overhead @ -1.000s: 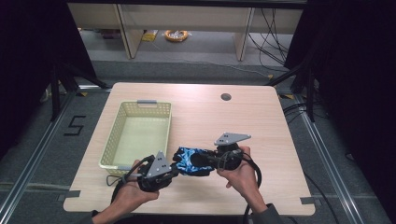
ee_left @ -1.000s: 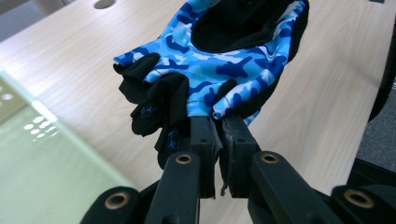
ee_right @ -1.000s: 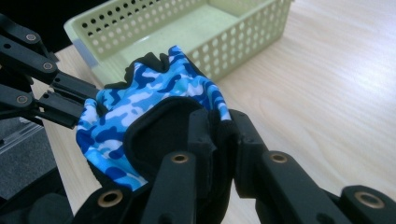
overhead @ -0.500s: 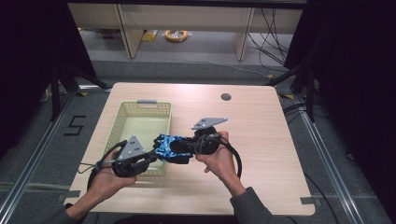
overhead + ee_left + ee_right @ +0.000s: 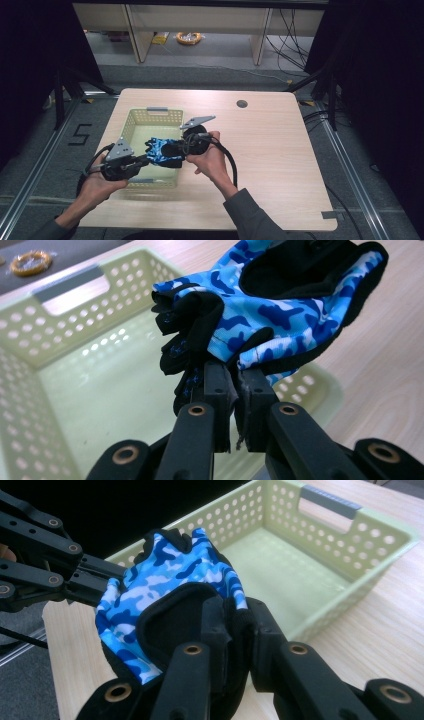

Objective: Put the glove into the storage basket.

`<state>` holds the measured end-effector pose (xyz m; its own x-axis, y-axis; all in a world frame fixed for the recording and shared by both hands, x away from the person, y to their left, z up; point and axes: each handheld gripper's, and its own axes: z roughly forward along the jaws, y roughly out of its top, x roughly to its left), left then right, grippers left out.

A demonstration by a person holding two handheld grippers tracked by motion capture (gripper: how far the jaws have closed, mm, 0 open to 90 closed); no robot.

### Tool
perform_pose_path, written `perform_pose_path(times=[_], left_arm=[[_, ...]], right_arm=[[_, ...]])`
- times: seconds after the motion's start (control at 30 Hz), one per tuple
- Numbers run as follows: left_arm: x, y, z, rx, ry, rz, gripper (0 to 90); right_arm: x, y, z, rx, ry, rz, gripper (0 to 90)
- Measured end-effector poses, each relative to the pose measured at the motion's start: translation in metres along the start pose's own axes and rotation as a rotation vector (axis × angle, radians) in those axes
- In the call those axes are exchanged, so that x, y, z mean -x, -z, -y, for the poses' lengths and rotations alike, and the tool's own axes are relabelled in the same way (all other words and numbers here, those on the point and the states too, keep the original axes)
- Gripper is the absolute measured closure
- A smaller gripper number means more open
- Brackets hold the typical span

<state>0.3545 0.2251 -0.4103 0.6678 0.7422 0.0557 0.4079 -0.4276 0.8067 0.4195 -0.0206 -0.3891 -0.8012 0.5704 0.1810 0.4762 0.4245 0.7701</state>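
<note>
A blue camouflage glove (image 5: 162,151) with black palm and cuff hangs between my two grippers, above the pale green perforated basket (image 5: 131,122). My left gripper (image 5: 143,159) is shut on the glove's lower edge (image 5: 260,357), seen close up in the left gripper view with jaws (image 5: 234,390) pinching the fabric. My right gripper (image 5: 176,148) is shut on the glove's black cuff (image 5: 175,620); its jaws (image 5: 237,625) clamp the cuff edge. In the right gripper view the left gripper (image 5: 102,592) reaches the glove from the left.
The basket (image 5: 350,545) is empty, with a grey handle (image 5: 157,109) at its far end. A wooden table (image 5: 270,160) has a round cable hole (image 5: 242,104) at the back right. Cables trail from both grippers. Dark floor and shelves lie beyond the table.
Both hands have carried the glove leftward and slightly away, from the table's front middle to above the basket. Both grips stay the same.
</note>
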Motion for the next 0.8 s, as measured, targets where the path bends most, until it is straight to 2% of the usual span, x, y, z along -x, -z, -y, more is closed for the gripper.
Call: perform_pose_path(times=[0.13, 0.17, 0.2, 0.23, 0.27, 0.3, 0.33, 0.47, 0.5, 0.53, 0.6, 0.63, 0.67, 0.7, 0.73, 0.77, 0.8], left_arm=[[-0.009, 0.001, 0.008, -0.016, 0.02, -0.01, 83.8], [-0.012, 0.001, 0.01, -0.006, 0.013, -0.009, 83.9], [-0.014, 0.003, 0.011, -0.021, 0.021, -0.017, 83.9], [-0.016, 0.003, 0.013, -0.012, 0.032, -0.018, 83.9], [-0.018, 0.003, 0.015, -0.015, 0.036, -0.015, 83.9], [-0.021, 0.004, 0.016, -0.026, 0.029, -0.017, 83.9], [-0.022, 0.004, 0.019, -0.018, 0.035, -0.021, 83.9], [-0.027, 0.0, 0.028, -0.048, 0.052, -0.018, 83.8], [-0.029, -0.001, 0.03, -0.06, 0.059, -0.018, 83.8], [-0.03, -0.003, 0.032, -0.052, 0.068, -0.011, 83.8], [-0.034, -0.005, 0.037, -0.07, 0.079, -0.009, 83.7], [-0.036, -0.005, 0.039, -0.094, 0.082, -0.006, 83.6], [-0.036, -0.006, 0.04, -0.092, 0.089, -0.014, 83.6], [-0.038, -0.008, 0.042, -0.109, 0.098, -0.003, 83.5], [-0.038, -0.008, 0.044, -0.117, 0.096, -0.007, 83.4], [-0.038, -0.01, 0.045, -0.102, 0.1, 0.0, 83.4], [-0.038, -0.01, 0.045, -0.113, 0.103, 0.002, 83.4]], right_arm=[[-0.003, -0.017, -0.005, -0.019, -0.014, -0.011, 80.7], [-0.003, -0.022, -0.005, -0.01, -0.012, -0.011, 80.7], [-0.003, -0.024, -0.006, -0.026, -0.009, -0.013, 80.7], [-0.004, -0.029, -0.006, -0.012, -0.011, -0.014, 80.7], [-0.005, -0.03, -0.007, -0.026, -0.011, -0.021, 80.7], [-0.006, -0.033, -0.007, -0.034, -0.021, -0.018, 80.7], [-0.006, -0.036, -0.007, -0.027, -0.023, -0.02, 80.7], [-0.009, -0.052, -0.005, -0.033, -0.04, -0.01, 80.7], [-0.008, -0.055, -0.005, -0.058, -0.033, -0.011, 80.7], [-0.008, -0.06, -0.003, -0.051, -0.043, -0.006, 80.7], [-0.009, -0.068, -0.001, -0.066, -0.06, -0.007, 80.7], [-0.009, -0.071, 0.0, -0.082, -0.072, 0.0, 80.7], [-0.009, -0.074, 0.001, -0.087, -0.066, 0.006, 80.7], [-0.009, -0.077, 0.002, -0.09, -0.064, 0.003, 80.6], [-0.011, -0.079, 0.003, -0.126, -0.093, 0.016, 80.6], [-0.009, -0.083, 0.005, -0.116, -0.059, 0.013, 80.6], [-0.011, -0.084, 0.006, -0.139, -0.075, 0.028, 80.5]])
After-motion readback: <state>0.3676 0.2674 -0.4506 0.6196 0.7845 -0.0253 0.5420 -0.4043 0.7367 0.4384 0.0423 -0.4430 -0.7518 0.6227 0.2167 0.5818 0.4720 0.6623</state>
